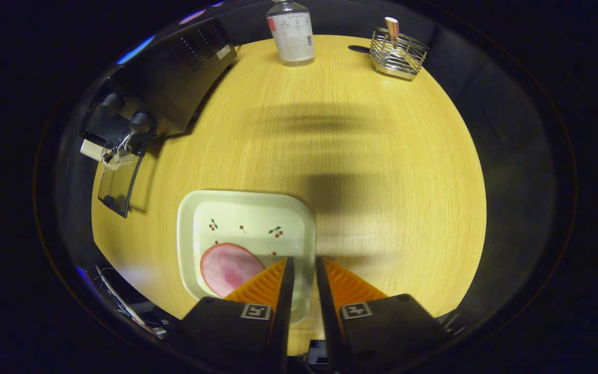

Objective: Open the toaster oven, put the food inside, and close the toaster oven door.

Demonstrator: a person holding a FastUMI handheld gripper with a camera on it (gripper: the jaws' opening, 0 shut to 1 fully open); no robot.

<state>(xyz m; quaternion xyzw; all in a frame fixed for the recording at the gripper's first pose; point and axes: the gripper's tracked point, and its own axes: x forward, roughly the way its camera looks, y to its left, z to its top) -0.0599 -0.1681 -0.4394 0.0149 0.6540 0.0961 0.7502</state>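
Tabletop (371, 171) of pale wood grain carries everything here, and the square plate (195, 218) serves as the landmark. Plate is cream-coloured with small cherry sprigs printed on it, and it lies just ahead of the claw (304, 262), partly under the left finger. On the plate's near-left part rests the food, a round pink slice of what looks like ham (226, 267), lying flat; the left finger's tip overlaps its right edge in the view, though whether it touches the slice I cannot tell. The claw stands narrow, its two fingers close together with only a slim gap between the tips, and nothing sits in that gap; the plate's right rim and bare tabletop show through it. Beyond the plate and to its left stands the black toaster oven (174, 83), its knobs facing toward the plate side and its glass door (118, 182) swung down and open, hanging out over the tabletop's edge. Far beyond the plate, across a wide stretch of bare wood, stands a clear plastic bottle (291, 34) with a white label. To the right of that bottle, well apart from the plate, sits a wire basket (397, 54) holding an upright stick-like item whose kind I cannot make out.
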